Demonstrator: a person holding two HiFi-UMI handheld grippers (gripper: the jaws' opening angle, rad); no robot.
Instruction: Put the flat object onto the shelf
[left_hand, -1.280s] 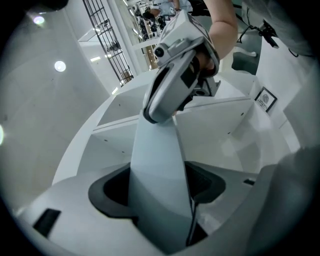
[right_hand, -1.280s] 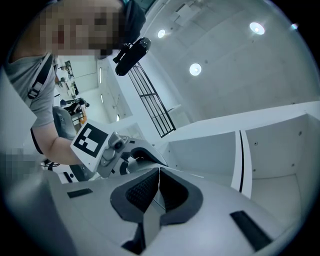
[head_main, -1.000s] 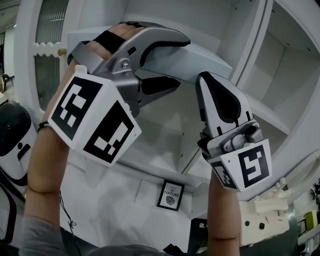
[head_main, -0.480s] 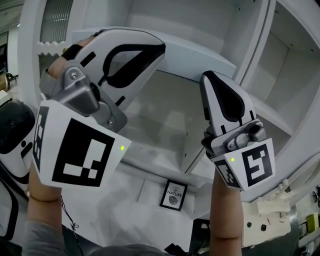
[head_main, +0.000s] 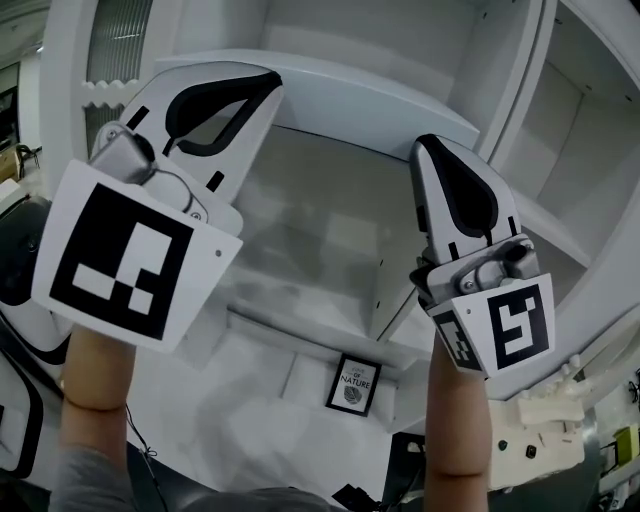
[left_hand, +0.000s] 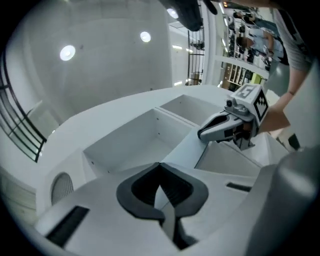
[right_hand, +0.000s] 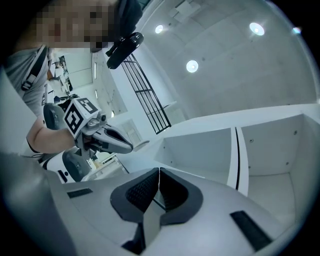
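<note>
Non-task items only:
- Small black-framed picture (head_main: 357, 384) low centre in the head view, print reads "NATURE".
- Rounded white-and-black machine (head_main: 20, 295) at the left edge.
- White plastic apparatus (head_main: 540, 440) at lower right, detail unclear.
- Ribbed glass panel (head_main: 112, 40) top left.
- Round ceiling lights (right_hand: 192, 65) on a grey ceiling, black bar grille (right_hand: 150, 100) below them.
- Stocked racks (left_hand: 245, 75) far off, blurred.

Shelf (head_main: 360, 95) top hidden from below, framed sign (head_main: 356, 384) print too small to read
</note>
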